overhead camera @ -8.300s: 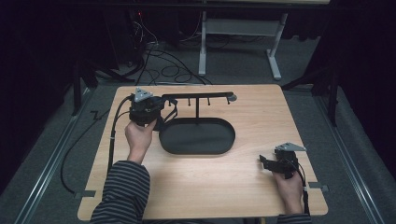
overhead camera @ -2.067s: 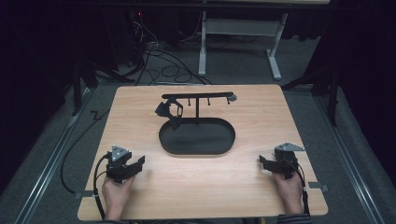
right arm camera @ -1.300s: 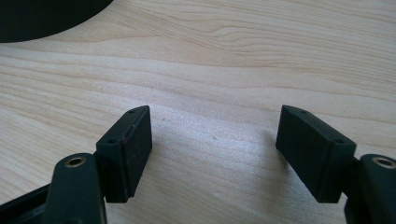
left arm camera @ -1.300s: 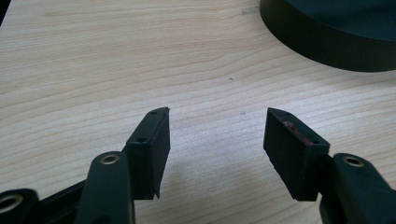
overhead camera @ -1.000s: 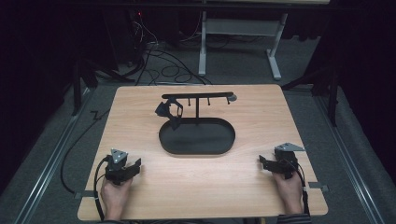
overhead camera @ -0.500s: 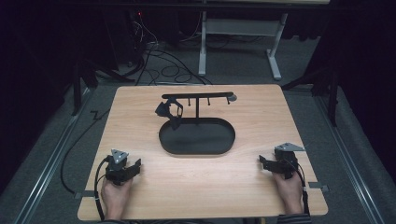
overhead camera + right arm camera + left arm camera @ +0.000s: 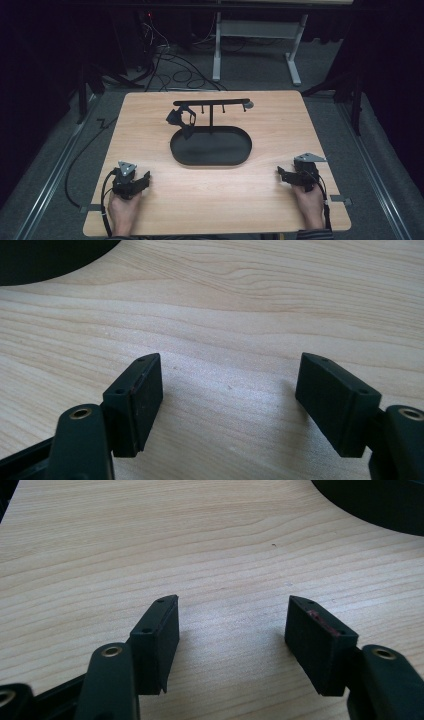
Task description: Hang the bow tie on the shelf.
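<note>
At near table corners, left gripper (image 7: 131,181) and right gripper (image 7: 296,176) rest with jaws apart, empty, left's just widening; small black item (image 7: 180,120) hangs on black T-bar stand (image 7: 210,103) over black oval tray (image 7: 210,146); careless reach could topple stand.

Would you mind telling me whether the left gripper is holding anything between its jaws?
No, the left gripper has its jaws spread apart with only the bare wooden table between them.
</note>
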Action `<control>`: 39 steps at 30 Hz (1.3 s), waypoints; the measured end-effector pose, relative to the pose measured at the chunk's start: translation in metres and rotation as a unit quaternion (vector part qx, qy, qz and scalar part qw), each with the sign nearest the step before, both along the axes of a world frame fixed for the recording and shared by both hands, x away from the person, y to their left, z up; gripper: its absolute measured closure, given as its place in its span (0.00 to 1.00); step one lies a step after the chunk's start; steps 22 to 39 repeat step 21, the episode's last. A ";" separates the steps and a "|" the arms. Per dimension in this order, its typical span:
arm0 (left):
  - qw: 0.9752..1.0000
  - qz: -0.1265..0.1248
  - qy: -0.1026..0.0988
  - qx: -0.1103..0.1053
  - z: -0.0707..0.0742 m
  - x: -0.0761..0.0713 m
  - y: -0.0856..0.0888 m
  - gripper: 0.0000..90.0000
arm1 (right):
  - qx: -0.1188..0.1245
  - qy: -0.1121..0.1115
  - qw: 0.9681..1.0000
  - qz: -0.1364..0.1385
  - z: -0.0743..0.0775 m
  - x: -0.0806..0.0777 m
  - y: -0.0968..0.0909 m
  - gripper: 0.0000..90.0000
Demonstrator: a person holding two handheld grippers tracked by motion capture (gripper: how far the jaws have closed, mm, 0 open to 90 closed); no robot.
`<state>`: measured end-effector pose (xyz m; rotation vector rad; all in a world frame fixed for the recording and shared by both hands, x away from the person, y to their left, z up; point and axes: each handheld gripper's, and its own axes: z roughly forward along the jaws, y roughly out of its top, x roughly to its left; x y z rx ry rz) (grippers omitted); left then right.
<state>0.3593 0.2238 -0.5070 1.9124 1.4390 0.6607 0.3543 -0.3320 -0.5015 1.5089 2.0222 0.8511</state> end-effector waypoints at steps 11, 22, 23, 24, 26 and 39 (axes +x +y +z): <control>1.000 0.004 0.006 -0.015 -0.001 0.003 0.001 0.37 | 0.001 -0.001 1.000 0.001 0.000 0.000 0.000 0.31; 1.000 0.007 0.006 -0.015 -0.001 0.003 0.001 0.36 | 0.003 -0.001 1.000 0.000 0.000 0.000 0.000 0.31; 1.000 0.007 0.006 -0.015 -0.001 0.003 0.001 0.36 | 0.003 -0.001 1.000 0.000 0.000 0.000 0.000 0.31; 1.000 0.007 0.006 -0.015 -0.001 0.003 0.001 0.36 | 0.003 -0.001 1.000 0.000 0.000 0.000 0.000 0.31; 1.000 0.007 0.006 -0.015 -0.001 0.003 0.001 0.36 | 0.003 -0.001 1.000 0.000 0.000 0.000 0.000 0.31; 1.000 0.007 0.006 -0.015 -0.001 0.003 0.001 0.36 | 0.003 -0.001 1.000 0.000 0.000 0.000 0.000 0.31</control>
